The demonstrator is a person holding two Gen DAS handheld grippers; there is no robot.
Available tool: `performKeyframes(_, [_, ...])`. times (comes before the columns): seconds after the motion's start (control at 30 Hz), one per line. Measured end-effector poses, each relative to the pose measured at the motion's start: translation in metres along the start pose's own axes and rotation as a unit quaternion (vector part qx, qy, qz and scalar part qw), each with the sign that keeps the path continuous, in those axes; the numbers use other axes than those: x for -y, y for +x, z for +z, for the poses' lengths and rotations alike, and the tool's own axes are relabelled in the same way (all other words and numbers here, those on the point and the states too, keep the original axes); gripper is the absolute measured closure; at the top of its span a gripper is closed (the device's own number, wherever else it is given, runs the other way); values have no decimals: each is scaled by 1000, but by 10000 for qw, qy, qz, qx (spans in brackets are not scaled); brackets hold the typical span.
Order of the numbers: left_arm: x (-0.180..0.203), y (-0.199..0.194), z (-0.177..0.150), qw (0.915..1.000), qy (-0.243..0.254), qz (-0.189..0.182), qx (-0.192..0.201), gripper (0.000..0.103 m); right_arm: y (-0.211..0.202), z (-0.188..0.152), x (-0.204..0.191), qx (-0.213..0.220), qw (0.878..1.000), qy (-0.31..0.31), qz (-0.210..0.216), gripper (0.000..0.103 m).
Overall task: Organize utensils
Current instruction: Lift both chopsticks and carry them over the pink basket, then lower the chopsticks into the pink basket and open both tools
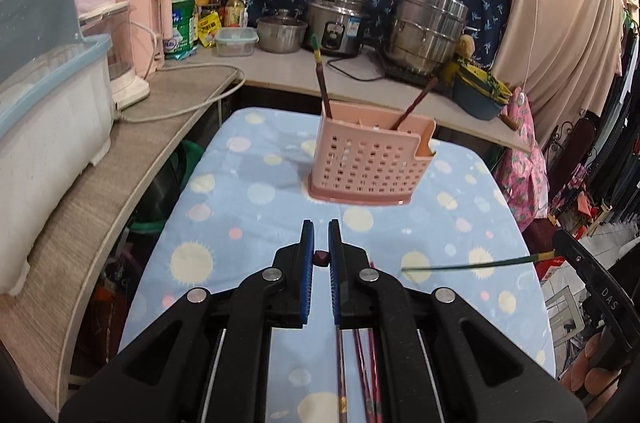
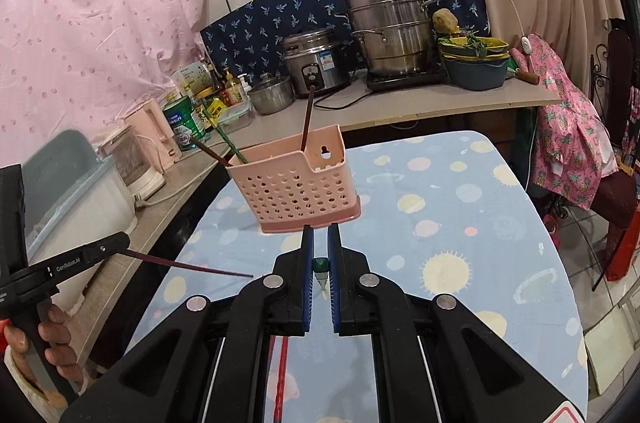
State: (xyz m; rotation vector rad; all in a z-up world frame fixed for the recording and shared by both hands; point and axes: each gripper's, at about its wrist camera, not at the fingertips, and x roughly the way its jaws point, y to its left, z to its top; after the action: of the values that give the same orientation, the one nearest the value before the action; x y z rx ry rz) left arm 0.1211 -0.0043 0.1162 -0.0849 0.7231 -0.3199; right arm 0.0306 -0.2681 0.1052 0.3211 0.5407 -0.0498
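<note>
Landmark: pink perforated plastic utensil holder (image 1: pixel 370 159), upright on the blue cloth-covered table with pastel dots (image 1: pixel 248 207).

Left gripper (image 1: pixel 321 255), black with blue finger pads, sits on the near side of the holder, apart from it. Jaws narrowed to a small gap, pinching the butt end of a dark maroon chopstick (image 1: pixel 321 258). In the right wrist view this same gripper (image 2: pixel 80 255) comes in from the left, and the maroon chopstick (image 2: pixel 188 266) sticks out of it, tapering toward the holder's near-left side, above the cloth.

Right gripper (image 2: pixel 320 263) is just in front of the holder's base, not touching. Jaws likewise nearly closed, clamped on the end of a green-tipped chopstick (image 2: pixel 321 269). In the left wrist view the green chopstick (image 1: pixel 476 265) projects from the right gripper's finger to the holder's near-right.

Standing in the holder: two reddish-brown chopsticks (image 1: pixel 322 83) leaning outward, one at each end; the right wrist view shows a green one (image 2: pixel 226 139) there too.

Under the grippers, on the cloth nearest the cameras: loose red chopsticks (image 1: pixel 366 355).

Behind the holder: a counter with a steel rice cooker (image 1: pixel 338 25) and a stacked steel steamer pot (image 1: pixel 426 27).
</note>
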Motion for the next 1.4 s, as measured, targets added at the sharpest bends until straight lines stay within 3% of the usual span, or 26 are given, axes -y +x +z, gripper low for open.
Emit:
performKeyframes(0.43, [22,-3,87,9978,-41,-287,600,96,14,87,-3,562,9979,220,236,96])
performKeyframes(0.73, [37,-22,166,9882,-90,-283,1503,96,22,168,-28,1264,9900,254,574,96])
performKeyframes(0.93, [35,-10,205,9830,-203,-181,1815,96,44,208,-45,1490,9870,204,564,96])
performKeyframes(1.2, [30,18,220,9822,-266,-56,1857,96,89,226,-48,1403,9892,169,386,96])
performKeyframes(1.4, [25,56,210,9878,-267,46,1534,96,125,213,-43,1107,9935,141,204,96])
